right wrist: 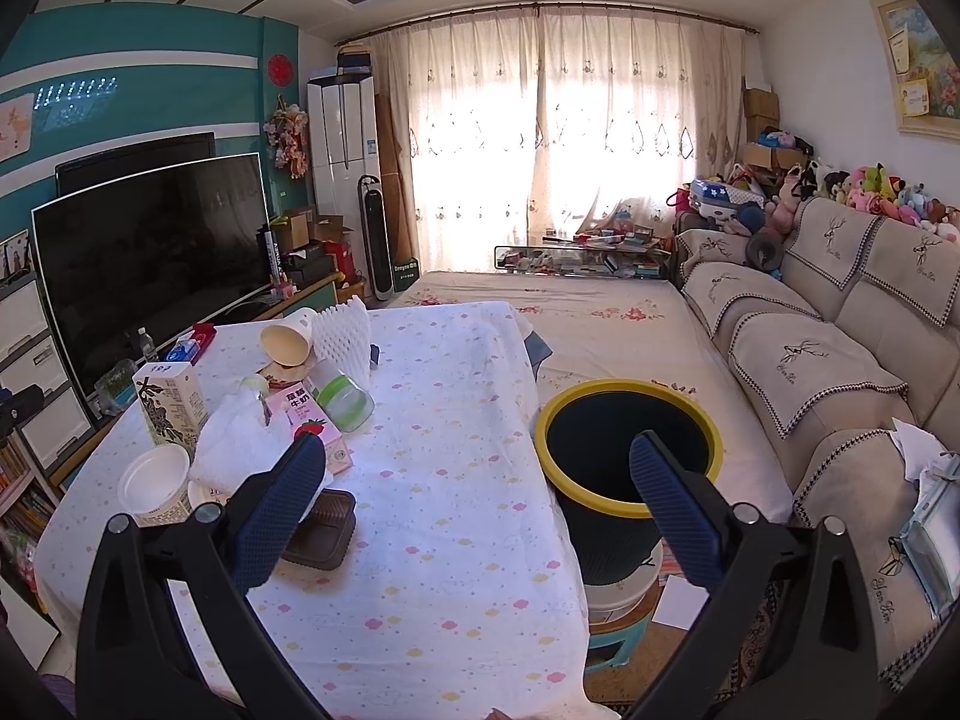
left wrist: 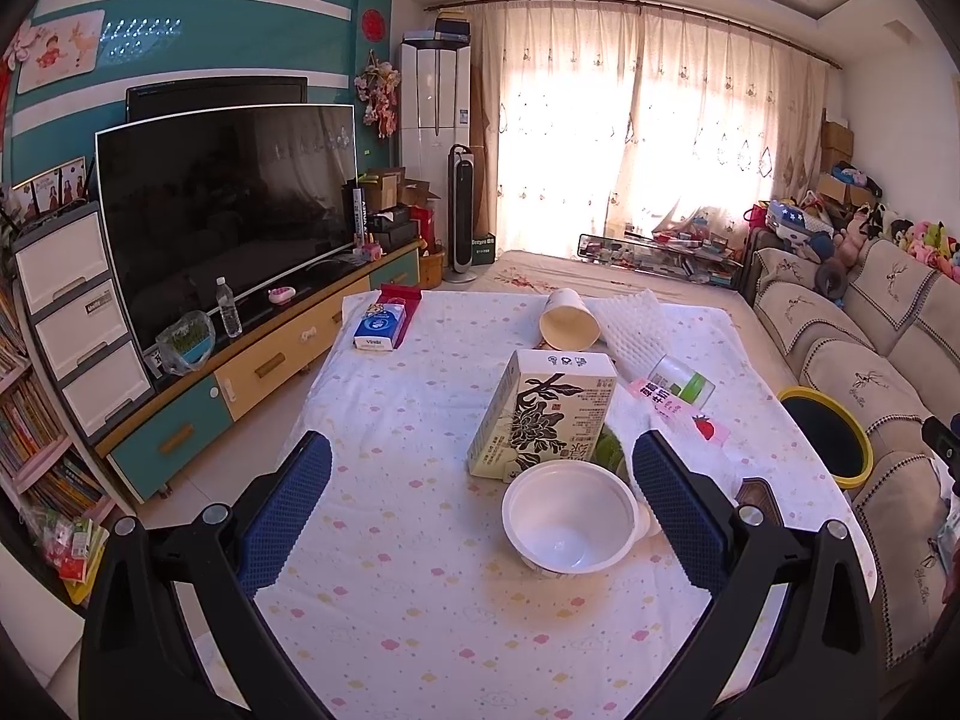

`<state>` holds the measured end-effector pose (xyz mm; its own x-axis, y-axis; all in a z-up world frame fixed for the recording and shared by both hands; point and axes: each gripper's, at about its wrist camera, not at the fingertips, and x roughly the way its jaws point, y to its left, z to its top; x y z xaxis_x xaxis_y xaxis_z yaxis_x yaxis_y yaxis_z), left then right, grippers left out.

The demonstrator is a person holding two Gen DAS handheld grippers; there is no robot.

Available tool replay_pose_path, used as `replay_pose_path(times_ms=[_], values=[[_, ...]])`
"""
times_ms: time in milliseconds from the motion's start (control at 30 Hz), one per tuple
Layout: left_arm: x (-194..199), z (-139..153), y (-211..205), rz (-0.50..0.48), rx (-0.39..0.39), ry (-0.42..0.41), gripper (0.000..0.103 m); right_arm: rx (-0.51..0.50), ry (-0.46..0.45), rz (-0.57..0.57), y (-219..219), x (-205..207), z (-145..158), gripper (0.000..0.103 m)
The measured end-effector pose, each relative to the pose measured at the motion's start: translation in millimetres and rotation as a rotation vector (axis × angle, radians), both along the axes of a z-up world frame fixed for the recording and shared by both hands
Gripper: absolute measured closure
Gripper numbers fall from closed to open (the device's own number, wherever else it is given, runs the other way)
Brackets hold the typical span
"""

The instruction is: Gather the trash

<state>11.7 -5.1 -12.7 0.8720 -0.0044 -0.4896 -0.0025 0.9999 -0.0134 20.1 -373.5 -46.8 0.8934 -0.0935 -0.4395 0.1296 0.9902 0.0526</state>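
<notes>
Trash lies on the table point(left wrist: 390, 630): a white plastic bowl point(left wrist: 567, 519), a black-flowered carton point(left wrist: 549, 414), a tipped paper cup point(left wrist: 567, 318), white foam netting point(left wrist: 633, 318), a pink milk carton point(left wrist: 678, 408) and a green-banded clear bottle point(left wrist: 684, 381). My left gripper point(left wrist: 480, 504) is open and empty, its jaws wide just before the bowl. My right gripper point(right wrist: 480, 498) is open and empty over the table's right edge, beside the yellow-rimmed dark bin point(right wrist: 624, 450). The right wrist view also shows a crumpled white tissue point(right wrist: 240, 444) and a brown tray point(right wrist: 321, 531).
A blue tissue box point(left wrist: 378, 327) sits at the table's far left. A TV point(left wrist: 228, 216) on a low cabinet stands left. A beige sofa point(right wrist: 840, 360) runs along the right. The bin stands on stacked stools point(right wrist: 618, 612) between table and sofa.
</notes>
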Motion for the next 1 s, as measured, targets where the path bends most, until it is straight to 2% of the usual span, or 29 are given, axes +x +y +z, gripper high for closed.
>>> replay_pose_path(times_ms=[1000], values=[[4.6,-8.5,-4.0,-0.004,0.005,0.020,0.004,0.009,0.012,-0.003,-2.6,2.7,-5.3,0.006]])
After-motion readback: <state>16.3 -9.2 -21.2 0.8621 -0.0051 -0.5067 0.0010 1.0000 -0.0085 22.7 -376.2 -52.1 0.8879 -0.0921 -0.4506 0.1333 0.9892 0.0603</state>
